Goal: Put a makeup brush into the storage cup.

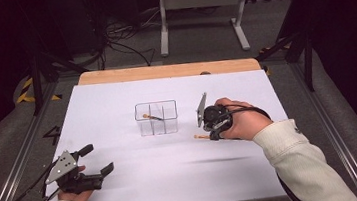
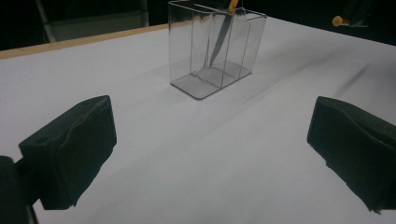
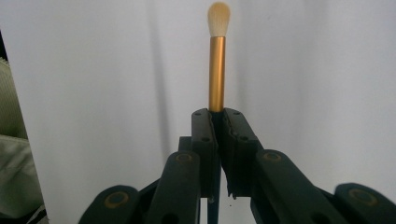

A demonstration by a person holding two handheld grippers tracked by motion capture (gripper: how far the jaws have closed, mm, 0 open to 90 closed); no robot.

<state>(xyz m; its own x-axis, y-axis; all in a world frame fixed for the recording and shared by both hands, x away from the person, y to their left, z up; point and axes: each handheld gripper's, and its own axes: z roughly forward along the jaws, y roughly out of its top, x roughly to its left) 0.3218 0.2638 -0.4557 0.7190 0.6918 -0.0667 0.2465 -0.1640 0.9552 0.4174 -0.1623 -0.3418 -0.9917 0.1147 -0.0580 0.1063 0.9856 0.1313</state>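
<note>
A clear divided box stands at the middle of the white table; one brush leans inside it, its dark handle resting in a compartment of the box. To the right of the box my right gripper is shut on a second brush. In the right gripper view that brush has a gold ferrule and pale bristles and sticks out past the closed jaws of my right gripper. My left gripper rests near the front left, open with nothing in it.
The table's wooden far edge borders the white sheet. Beyond it are a floor with cables and a white stand. A cream sleeve reaches in from the lower right.
</note>
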